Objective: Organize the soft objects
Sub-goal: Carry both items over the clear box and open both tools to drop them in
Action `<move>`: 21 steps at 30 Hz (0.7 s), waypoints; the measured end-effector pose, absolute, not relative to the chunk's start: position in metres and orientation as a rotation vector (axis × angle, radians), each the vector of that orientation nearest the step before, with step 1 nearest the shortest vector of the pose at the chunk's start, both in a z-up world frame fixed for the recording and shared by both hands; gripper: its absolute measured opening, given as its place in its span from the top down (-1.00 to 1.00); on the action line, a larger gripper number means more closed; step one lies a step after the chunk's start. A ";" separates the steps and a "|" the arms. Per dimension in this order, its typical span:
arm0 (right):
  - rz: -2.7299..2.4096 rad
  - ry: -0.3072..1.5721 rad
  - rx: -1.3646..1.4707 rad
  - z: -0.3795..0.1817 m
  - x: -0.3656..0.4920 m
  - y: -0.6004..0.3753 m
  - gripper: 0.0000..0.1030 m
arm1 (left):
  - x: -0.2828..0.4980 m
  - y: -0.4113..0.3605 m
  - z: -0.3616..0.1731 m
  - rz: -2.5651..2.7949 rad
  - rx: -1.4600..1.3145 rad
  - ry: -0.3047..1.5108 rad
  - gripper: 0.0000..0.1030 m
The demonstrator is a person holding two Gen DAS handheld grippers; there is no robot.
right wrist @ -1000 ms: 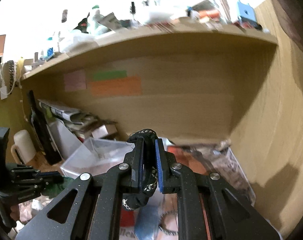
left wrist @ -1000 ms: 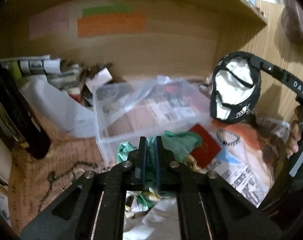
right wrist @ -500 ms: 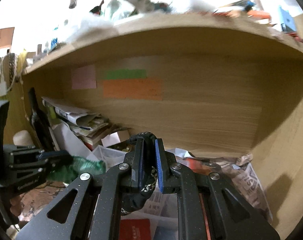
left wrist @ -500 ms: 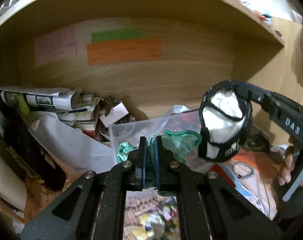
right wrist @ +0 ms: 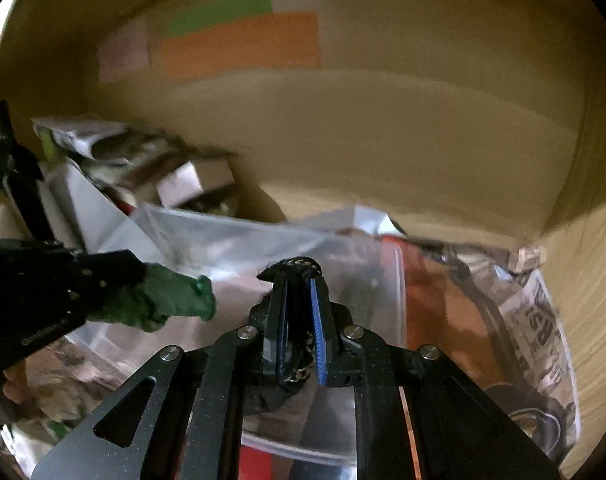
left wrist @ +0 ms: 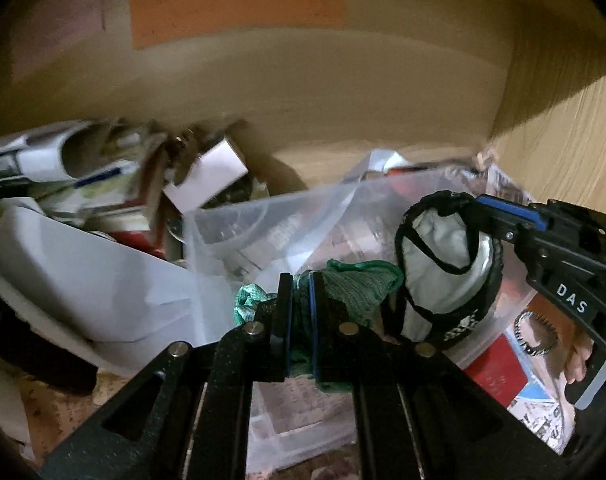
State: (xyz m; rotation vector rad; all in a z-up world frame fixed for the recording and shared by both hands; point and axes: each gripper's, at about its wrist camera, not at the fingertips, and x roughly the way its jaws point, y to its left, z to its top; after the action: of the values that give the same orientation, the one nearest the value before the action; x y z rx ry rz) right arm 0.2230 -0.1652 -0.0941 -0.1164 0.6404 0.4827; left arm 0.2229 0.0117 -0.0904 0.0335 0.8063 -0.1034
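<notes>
Leftmost, a blurred heap of rolled newspapers (left wrist: 35, 156) and a small white box (left wrist: 211, 172) lies against the wooden back wall (left wrist: 343, 92), with a large white sheet (left wrist: 103, 280) sloping down in front of it. Next comes the left gripper (left wrist: 301, 320), its fingers pressed together on a green mesh cloth (left wrist: 355, 288) that bunches out on both sides of the pads. That cloth hangs over the near edge of a clear plastic bin (left wrist: 263, 224), which sits in the middle of the littered shelf. To the right, the right gripper (left wrist: 483, 216) pinches the black rim of a black-and-white pouch (left wrist: 443, 272), which dangles over the bin, just beside the green cloth. From the right wrist camera the right gripper (right wrist: 301, 320) shows its blue pads closed on the pouch's dark braided edge (right wrist: 299, 266). Farther right, a beaded bracelet (left wrist: 537, 332) and a red card (left wrist: 499, 372) rest on newspaper (right wrist: 543, 320) near the side wall
</notes>
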 end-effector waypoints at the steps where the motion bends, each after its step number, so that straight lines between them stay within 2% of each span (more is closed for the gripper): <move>1: 0.481 0.657 -0.126 -0.097 0.225 -0.166 0.80 | 0.225 0.010 -0.093 -0.110 0.039 0.814 0.88; 6: 0.471 0.723 -0.199 -0.113 0.235 -0.159 0.80 | 0.230 0.003 -0.102 -0.116 0.069 0.838 0.87; 9: 0.472 0.740 -0.235 -0.118 0.234 -0.156 0.77 | 0.231 0.003 -0.102 -0.120 0.075 0.841 0.78; 10: 0.479 0.747 -0.242 -0.120 0.233 -0.155 0.72 | 0.229 0.003 -0.101 -0.123 0.074 0.841 0.69; 12: 0.488 0.752 -0.251 -0.121 0.231 -0.155 0.57 | 0.226 0.003 -0.098 -0.124 0.074 0.835 0.49; 14: 0.486 0.738 -0.253 -0.120 0.227 -0.158 0.16 | 0.221 0.004 -0.093 -0.120 0.073 0.813 0.20; 17: 0.481 0.687 -0.242 -0.112 0.217 -0.163 -0.15 | 0.210 0.004 -0.081 -0.115 0.079 0.767 0.07; 21: 0.486 0.617 -0.201 -0.093 0.201 -0.173 -0.38 | 0.193 0.008 -0.064 -0.111 0.066 0.715 -0.13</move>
State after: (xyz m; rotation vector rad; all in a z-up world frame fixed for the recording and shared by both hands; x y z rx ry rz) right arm 0.2014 -0.1727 -0.0934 -0.2014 0.6165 0.4861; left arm 0.1931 0.0078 -0.0645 0.0655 0.7154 -0.1110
